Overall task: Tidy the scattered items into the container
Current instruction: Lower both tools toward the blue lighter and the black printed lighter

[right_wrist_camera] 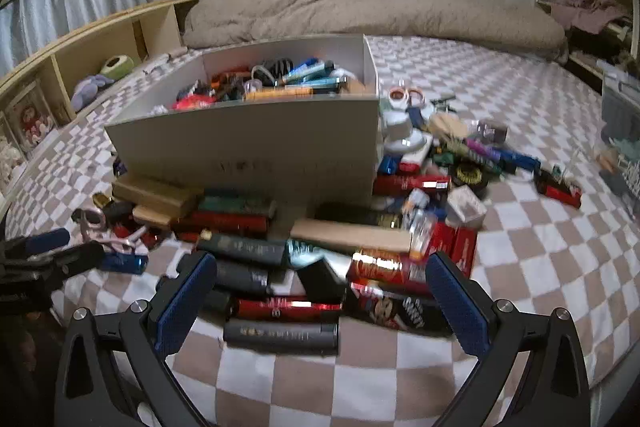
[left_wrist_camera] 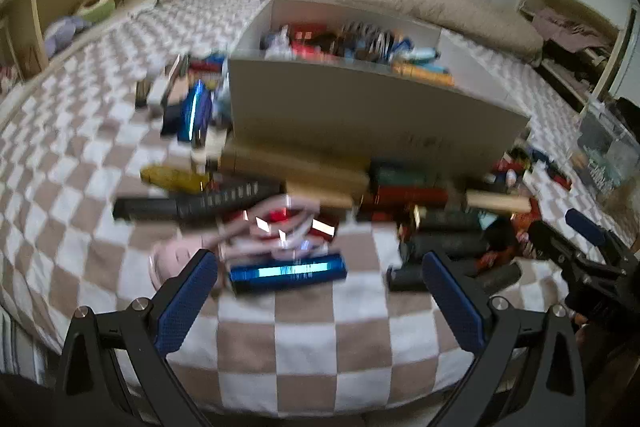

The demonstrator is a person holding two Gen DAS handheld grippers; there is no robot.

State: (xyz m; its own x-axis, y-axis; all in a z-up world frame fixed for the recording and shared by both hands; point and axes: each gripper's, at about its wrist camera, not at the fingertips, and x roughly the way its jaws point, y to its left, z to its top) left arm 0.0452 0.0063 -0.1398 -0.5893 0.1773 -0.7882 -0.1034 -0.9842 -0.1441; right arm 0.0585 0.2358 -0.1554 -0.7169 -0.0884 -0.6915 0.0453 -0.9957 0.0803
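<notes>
A white open box [left_wrist_camera: 360, 111] [right_wrist_camera: 248, 143], piled with small items, stands on the checkered bed. Scattered tubes and boxes lie along its front. My left gripper [left_wrist_camera: 320, 263] is open, nothing held; a shiny blue tube [left_wrist_camera: 286, 273] lies between its fingertips, with a pink looped item [left_wrist_camera: 276, 227] just beyond. My right gripper [right_wrist_camera: 320, 263] is open and empty above a heap of black and red tubes [right_wrist_camera: 280, 335] and a red packet [right_wrist_camera: 384, 267]. Each gripper shows at the edge of the other's view: the right gripper [left_wrist_camera: 576, 239] and the left gripper [right_wrist_camera: 60, 247].
More items lie left of the box [left_wrist_camera: 192, 107] and right of it [right_wrist_camera: 460, 155]. A beige duvet [right_wrist_camera: 360, 15] runs along the far side. Wooden shelves [right_wrist_camera: 100, 39] flank the bed on the left. Bare checkered cover [right_wrist_camera: 540, 247] shows to the right.
</notes>
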